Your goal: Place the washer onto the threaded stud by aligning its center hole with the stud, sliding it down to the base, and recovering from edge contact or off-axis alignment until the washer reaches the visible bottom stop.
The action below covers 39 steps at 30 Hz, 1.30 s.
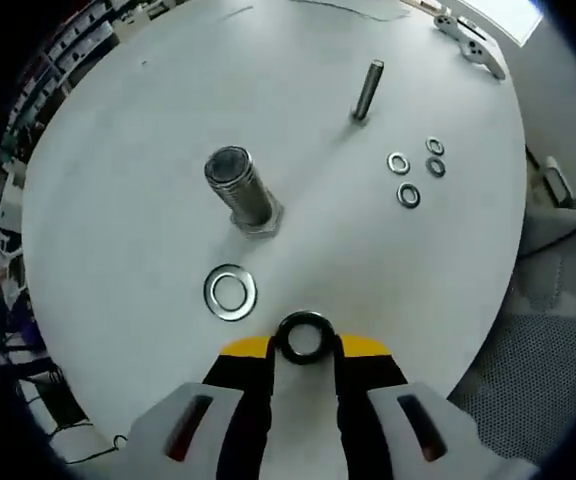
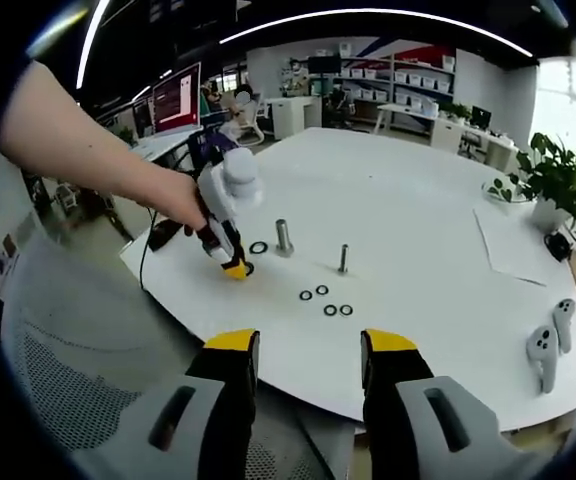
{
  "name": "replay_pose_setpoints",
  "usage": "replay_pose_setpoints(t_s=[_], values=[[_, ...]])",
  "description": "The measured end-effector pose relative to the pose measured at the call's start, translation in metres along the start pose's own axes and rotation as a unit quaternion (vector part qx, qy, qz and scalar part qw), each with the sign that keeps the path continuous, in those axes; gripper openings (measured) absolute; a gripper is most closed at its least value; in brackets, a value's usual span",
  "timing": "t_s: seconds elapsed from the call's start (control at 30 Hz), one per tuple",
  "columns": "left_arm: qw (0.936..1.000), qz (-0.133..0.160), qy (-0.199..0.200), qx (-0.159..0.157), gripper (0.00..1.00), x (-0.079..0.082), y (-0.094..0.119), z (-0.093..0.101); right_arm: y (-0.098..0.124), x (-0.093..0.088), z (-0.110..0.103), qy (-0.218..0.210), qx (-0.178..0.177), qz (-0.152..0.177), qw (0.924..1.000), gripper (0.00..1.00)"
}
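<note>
No text, label, brand or number is legible; the monitor's [image 2: 176, 100] screen content is too blurred.

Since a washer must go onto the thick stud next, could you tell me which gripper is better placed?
Left. The left gripper already pinches a dark ring washer close to the thick threaded steel stud; the right gripper hangs open off the white table's edge.

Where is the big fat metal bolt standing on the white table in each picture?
Left gripper view: the thick grey threaded metal stud stands left of centre, beyond the large flat silver washer.
Right gripper view: it is small, a little left of centre, just right of the left gripper.
Shared landmark: the thin upright metal stud, with four small washers near it.
</note>
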<state>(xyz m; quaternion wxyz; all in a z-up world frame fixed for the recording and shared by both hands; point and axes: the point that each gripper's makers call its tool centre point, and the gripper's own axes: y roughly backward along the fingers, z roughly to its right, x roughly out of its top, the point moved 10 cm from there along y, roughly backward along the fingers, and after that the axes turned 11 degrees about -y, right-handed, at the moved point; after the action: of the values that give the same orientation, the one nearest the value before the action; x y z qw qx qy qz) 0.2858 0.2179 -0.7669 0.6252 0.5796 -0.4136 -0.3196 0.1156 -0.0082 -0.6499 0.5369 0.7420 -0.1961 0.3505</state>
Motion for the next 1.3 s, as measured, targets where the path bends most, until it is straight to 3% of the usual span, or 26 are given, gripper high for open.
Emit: replay_pose_setpoints(t_s=[0.13, 0.43, 0.77, 0.9, 1.3], values=[[0.9998, -0.016, 0.006, 0.001, 0.22, 0.0032, -0.0007, 0.0001, 0.0, 0.0003, 0.0002, -0.001, 0.0, 0.001, 1.0, 0.43], [0.9998, -0.016, 0.01, -0.001, 0.29, 0.0028, -0.0008, 0.0042, 0.0005, 0.0001, -0.0002, -0.001, -0.002, 0.002, 1.0, 0.43], [0.9997, -0.008, 0.024, 0.006, 0.22, -0.0004, -0.0006, 0.0005, 0.0008, 0.0002, -0.0002, -0.002, -0.002, 0.004, 1.0, 0.43], [0.9999, -0.001, 0.01, 0.005, 0.21, -0.0011, -0.001, 0.0006, 0.0009, 0.0001, -0.0001, -0.002, -0.002, 0.004, 1.0, 0.43], [0.9997, -0.013, 0.018, 0.011, 0.19, 0.001, 0.0, 0.0027, 0.0014, 0.0008, 0.0001, -0.003, -0.002, 0.006, 1.0, 0.43]])
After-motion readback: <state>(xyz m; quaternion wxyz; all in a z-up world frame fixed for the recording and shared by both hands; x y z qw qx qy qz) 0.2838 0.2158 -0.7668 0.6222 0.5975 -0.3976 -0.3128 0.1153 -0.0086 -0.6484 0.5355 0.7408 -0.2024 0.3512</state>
